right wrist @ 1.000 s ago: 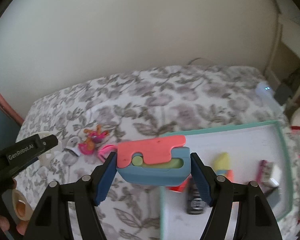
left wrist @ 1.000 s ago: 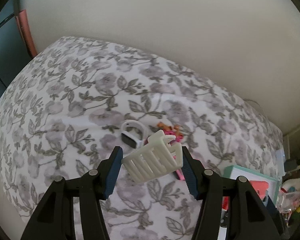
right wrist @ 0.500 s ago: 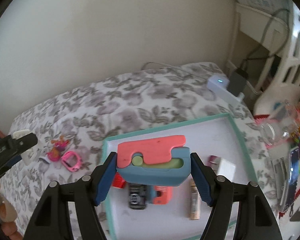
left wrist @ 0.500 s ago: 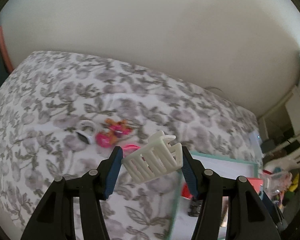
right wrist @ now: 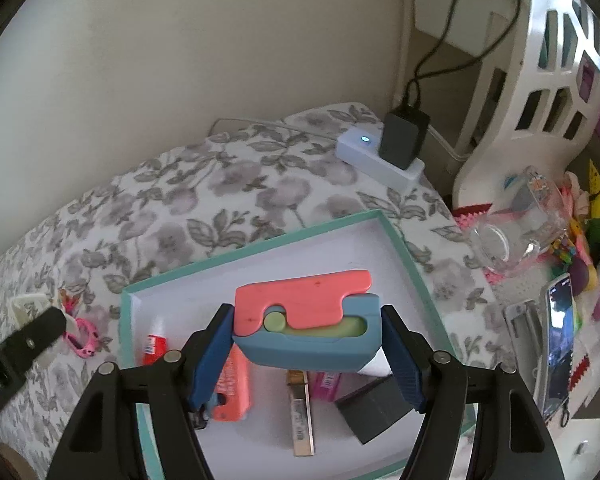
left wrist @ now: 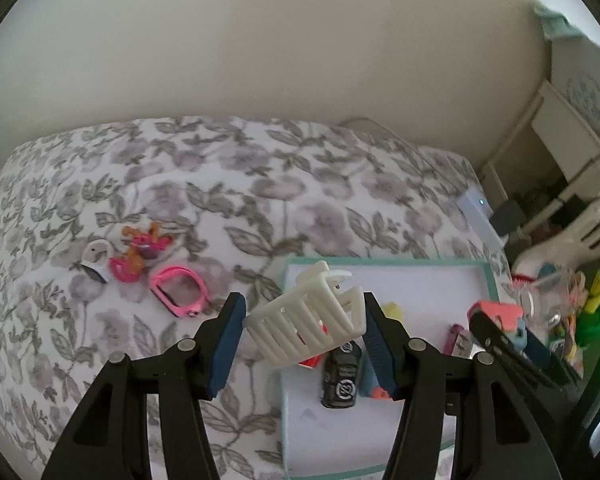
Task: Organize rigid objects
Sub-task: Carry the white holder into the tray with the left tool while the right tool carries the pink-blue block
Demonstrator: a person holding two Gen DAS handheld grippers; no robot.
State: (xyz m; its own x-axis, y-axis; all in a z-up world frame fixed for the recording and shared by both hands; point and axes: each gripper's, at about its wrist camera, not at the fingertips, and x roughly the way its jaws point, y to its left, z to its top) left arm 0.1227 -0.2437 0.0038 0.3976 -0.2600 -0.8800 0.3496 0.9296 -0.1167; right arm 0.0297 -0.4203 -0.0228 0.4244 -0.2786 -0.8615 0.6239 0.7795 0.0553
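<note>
Both loads have swung over from the bed: the left gripper (left wrist: 302, 330) stays clamped on the white hair claw (left wrist: 306, 316) at centre frame, the right gripper (right wrist: 307, 350) on the coral-and-blue toy (right wrist: 306, 320), above the teal-rimmed tray (right wrist: 404, 248); release looks next.

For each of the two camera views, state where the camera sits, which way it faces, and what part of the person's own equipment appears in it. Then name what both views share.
Left wrist: sits on the left gripper, facing forward and down over the floral bedspread; its own jaws show, shut on a white hair claw clip, with the right gripper at right.
Right wrist: sits on the right gripper, facing down into the teal-rimmed tray; its jaws grip a coral and blue toy, with the left gripper at left.
Shared: tray, bedspread, pink watch, white power strip.
</note>
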